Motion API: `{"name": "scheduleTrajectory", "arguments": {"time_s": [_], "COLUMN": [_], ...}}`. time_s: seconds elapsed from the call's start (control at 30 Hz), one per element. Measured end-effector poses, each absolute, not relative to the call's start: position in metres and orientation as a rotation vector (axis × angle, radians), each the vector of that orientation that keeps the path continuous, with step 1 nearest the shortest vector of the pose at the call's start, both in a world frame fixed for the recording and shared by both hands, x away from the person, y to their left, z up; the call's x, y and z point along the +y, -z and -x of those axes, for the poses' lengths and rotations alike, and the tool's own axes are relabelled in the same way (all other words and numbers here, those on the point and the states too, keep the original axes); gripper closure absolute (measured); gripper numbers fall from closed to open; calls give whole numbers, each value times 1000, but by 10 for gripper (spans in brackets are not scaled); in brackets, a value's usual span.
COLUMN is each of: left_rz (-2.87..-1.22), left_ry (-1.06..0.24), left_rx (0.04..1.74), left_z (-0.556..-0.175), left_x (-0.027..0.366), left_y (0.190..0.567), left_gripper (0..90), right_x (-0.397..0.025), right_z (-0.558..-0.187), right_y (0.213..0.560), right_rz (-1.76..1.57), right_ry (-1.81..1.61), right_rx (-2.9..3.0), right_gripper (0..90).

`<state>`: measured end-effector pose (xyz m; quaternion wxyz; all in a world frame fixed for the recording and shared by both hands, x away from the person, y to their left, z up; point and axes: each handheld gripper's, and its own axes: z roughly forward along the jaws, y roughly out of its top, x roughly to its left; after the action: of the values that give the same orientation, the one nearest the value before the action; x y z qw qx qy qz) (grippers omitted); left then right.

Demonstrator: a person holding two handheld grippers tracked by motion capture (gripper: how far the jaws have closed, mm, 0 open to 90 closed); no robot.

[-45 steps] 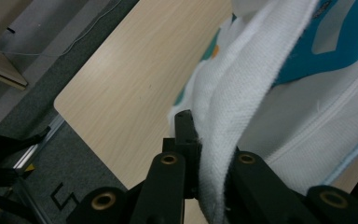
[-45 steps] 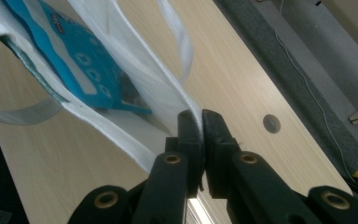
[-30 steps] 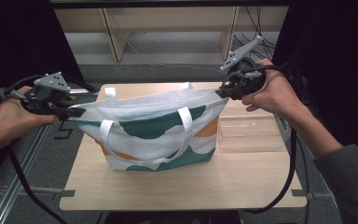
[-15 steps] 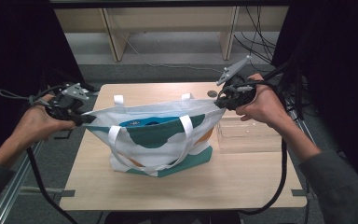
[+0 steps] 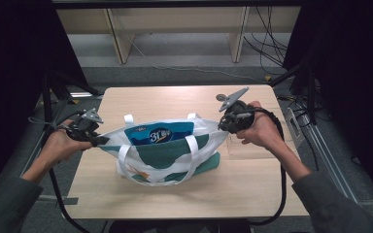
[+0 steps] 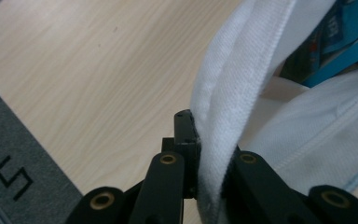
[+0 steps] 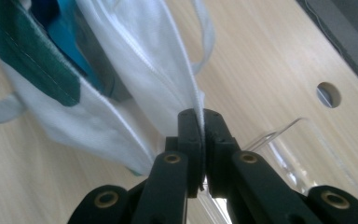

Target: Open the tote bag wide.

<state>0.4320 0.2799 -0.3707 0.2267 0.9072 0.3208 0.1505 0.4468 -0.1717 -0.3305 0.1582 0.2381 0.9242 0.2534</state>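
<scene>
gripping tote bag rim | both tongs clamped | bag contents mostly hidden

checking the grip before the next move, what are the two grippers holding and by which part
Both hold the tote bag by its white top rim: the left gripper at one end of the opening, the right gripper at the other.

Bag lower, nearer the person.

Left gripper and right gripper stretch the tote bag open above the table.
</scene>
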Motion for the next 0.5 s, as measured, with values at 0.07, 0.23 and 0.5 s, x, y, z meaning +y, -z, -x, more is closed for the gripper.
{"name": "scheduleTrajectory", "arguments": {"time_s": [0.07,0.23,0.5], "left_rz": [-2500,-2492,-2523], "left_ry": [-404,-349,-298], "left_rx": [894,936,972], "left_z": [-432,-434,-439], "left_x": [279,277,268], "left_y": [376,412,457], "left_gripper": [858,857,857], "right_x": [-171,-171,-169], "right_z": [-446,-441,-435], "right_y": [338,380,426], "right_rz": [-683,-755,-805], "right_ry": [-726,-767,-802], "right_rx": [2645,2635,2594], "right_gripper": [873,871,870]}}
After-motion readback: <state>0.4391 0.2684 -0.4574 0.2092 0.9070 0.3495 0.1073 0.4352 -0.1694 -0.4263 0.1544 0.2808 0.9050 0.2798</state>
